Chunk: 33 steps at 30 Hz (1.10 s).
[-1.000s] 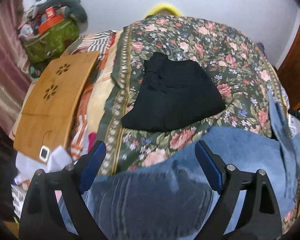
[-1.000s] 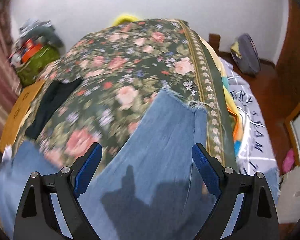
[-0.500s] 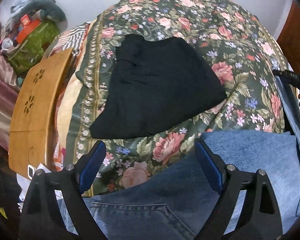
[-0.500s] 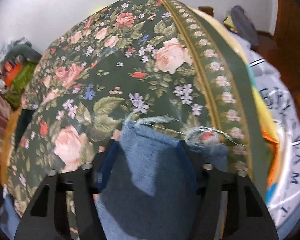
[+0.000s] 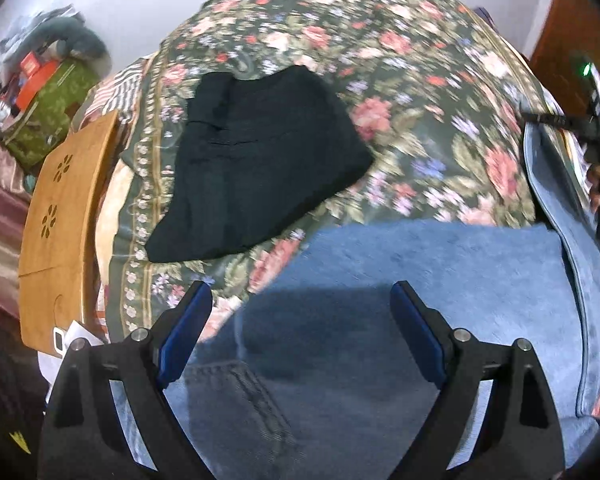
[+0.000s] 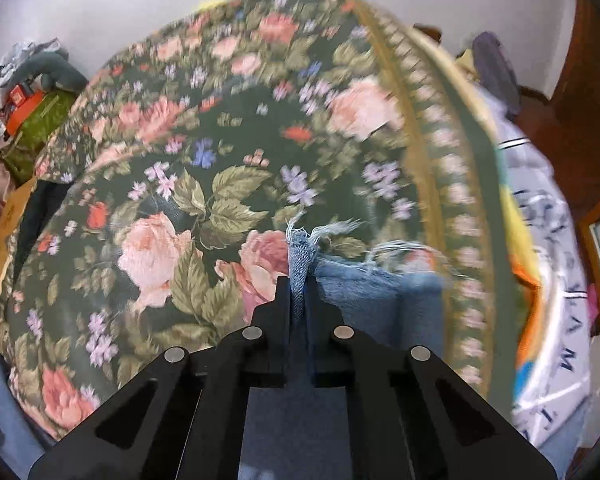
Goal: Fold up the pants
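Note:
Blue jeans (image 5: 440, 272) lie spread on a floral bedspread (image 5: 400, 92). My left gripper (image 5: 300, 316) hovers open over their upper part, just past a back pocket (image 5: 236, 396), with nothing between its fingers. In the right wrist view my right gripper (image 6: 299, 292) is shut on the frayed hem (image 6: 300, 256) of a jeans leg, which sticks up bunched between the pads. The rest of that leg end (image 6: 380, 292) lies beside it. The right gripper (image 5: 592, 128) and the hand holding it show at the right edge of the left wrist view.
A folded black garment (image 5: 260, 160) lies on the bedspread beyond the jeans. A wooden lap table (image 5: 60, 224) sits at the bed's left edge, with a green bag (image 5: 48, 108) of clutter behind it. A white printed blanket (image 6: 552, 280) hangs off the right side.
My right gripper moved down to the frayed hem and shut on it. My left gripper shifted across the jeans, staying open; the black garment now appears closer.

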### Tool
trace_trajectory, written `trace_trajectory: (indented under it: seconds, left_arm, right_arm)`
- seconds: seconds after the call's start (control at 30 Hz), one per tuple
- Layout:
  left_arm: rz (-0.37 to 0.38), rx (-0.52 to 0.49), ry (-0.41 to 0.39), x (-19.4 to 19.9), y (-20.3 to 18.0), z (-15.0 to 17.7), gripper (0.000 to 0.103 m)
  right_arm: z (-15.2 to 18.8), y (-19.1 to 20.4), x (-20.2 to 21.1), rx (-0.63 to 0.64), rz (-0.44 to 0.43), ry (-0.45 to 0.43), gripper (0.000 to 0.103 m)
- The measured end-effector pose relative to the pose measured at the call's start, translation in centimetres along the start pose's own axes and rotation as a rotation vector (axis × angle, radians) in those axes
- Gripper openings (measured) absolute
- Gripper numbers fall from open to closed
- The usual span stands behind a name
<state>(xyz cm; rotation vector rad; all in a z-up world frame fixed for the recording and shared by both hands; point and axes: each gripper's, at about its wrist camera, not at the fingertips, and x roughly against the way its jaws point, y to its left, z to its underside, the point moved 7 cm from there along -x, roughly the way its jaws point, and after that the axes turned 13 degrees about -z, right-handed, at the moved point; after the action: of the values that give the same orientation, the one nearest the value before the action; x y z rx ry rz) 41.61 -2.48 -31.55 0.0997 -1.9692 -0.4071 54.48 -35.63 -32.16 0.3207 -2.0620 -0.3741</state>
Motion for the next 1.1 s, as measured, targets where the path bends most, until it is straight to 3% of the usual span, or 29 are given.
trace_trajectory:
  seconds: [0.27,0.4,0.53,0.6,0.77,0.83,1.1]
  left_arm:
    - [0.026,-0.102,0.004,2.9,-6.2,1.5,0.091]
    - [0.081,-0.168,0.004,4.9,-10.6,2.4,0.091]
    - [0.116,-0.211,0.001,6.5,-14.6,3.3,0.091]
    - [0.077,-0.224,-0.038,7.2,-15.8,3.2,0.091]
    - [0.152,-0.227,0.011,7.2,-18.5,4.0,0.091]
    - [0.146,-0.229,-0.002,7.3,-18.9,4.2,0.091]
    - [0.146,-0.22,-0.031,7.5,-19.4,4.5,0.091]
  right_arm:
    - [-2.4,-3.2,14.1,-0.012,-0.03,-0.197,0.005]
    - [-2.8,-4.7,22.0,-0.013,-0.03,-0.306,0.005]
    - [-2.3,-5.2,26.8,0.014,-0.004,-0.381,0.005]
    - [-1.3,-6.2,27.3,0.02,0.011,-0.371,0.005]
    - [3.6,-9.7,24.5,0.016,0.077,-0.268,0.005]
    - [6.2,-11.6,22.8,0.005,0.108,-0.213,0.005]
    - [15.7,-17.0,17.4,-0.152,0.13,-0.037,0.007]
